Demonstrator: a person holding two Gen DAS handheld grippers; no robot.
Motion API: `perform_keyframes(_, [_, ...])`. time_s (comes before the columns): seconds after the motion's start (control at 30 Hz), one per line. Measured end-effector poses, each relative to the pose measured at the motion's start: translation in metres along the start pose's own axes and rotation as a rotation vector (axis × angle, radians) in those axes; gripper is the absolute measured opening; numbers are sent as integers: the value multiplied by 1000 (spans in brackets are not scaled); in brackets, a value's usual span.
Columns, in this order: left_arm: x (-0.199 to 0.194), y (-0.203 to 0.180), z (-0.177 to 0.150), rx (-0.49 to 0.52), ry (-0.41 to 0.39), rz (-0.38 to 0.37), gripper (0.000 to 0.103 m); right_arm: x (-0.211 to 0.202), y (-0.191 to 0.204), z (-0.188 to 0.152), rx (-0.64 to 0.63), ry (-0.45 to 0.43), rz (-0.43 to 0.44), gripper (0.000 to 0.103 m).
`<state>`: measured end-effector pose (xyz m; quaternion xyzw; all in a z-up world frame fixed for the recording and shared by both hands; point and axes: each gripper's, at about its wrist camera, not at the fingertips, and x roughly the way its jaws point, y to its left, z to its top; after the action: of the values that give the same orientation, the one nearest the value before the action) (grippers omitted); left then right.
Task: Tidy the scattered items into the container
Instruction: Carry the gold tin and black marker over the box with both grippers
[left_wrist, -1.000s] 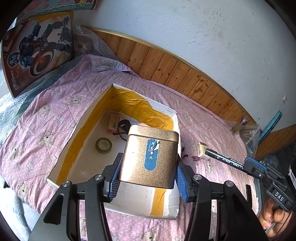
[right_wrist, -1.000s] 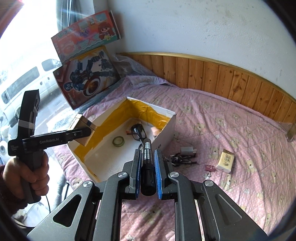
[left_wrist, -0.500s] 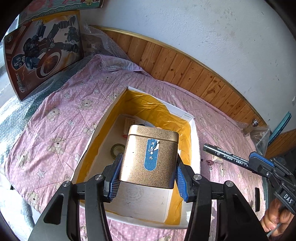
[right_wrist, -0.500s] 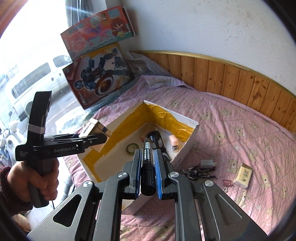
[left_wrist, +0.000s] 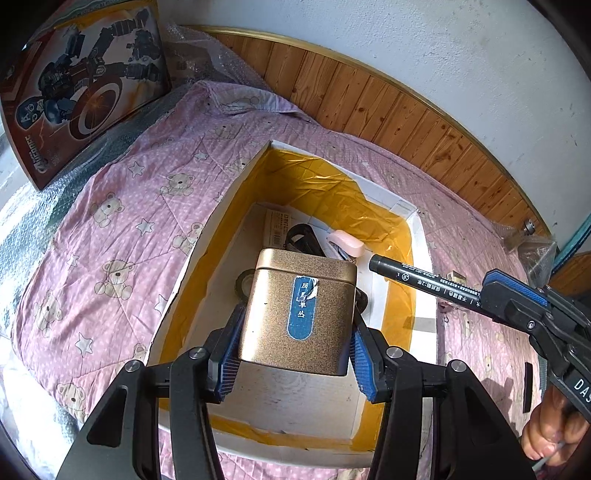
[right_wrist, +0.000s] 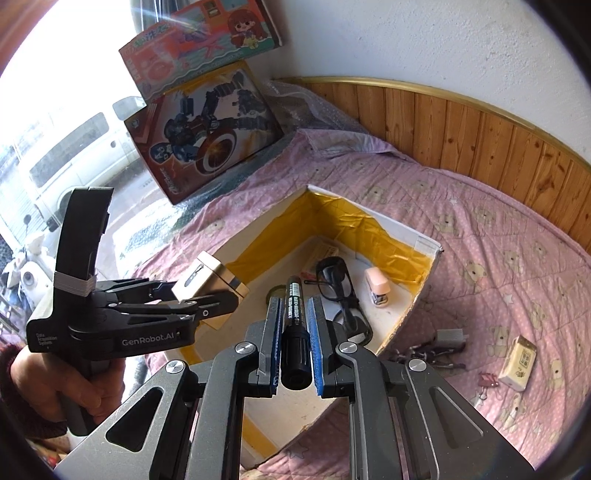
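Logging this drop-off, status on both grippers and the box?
Left gripper shut on gold tin, over box. Right gripper shut on black marker, tip over box. Glasses and tape roll already inside.

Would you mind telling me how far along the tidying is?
Done: glasses, a tape roll and a small pink bottle lie in the box. In hand: the left gripper holds a gold tin over it, the right gripper a marker. Left on the bedspread: keys, a clip, a small packet.
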<state>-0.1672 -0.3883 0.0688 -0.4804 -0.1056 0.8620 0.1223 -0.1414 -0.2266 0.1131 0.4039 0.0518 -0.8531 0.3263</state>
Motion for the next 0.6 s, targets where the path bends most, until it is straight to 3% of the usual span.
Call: perform_keyframes(0.6, [46, 14, -2, 12, 159, 28, 52, 59, -4, 11, 42, 125, 26, 14])
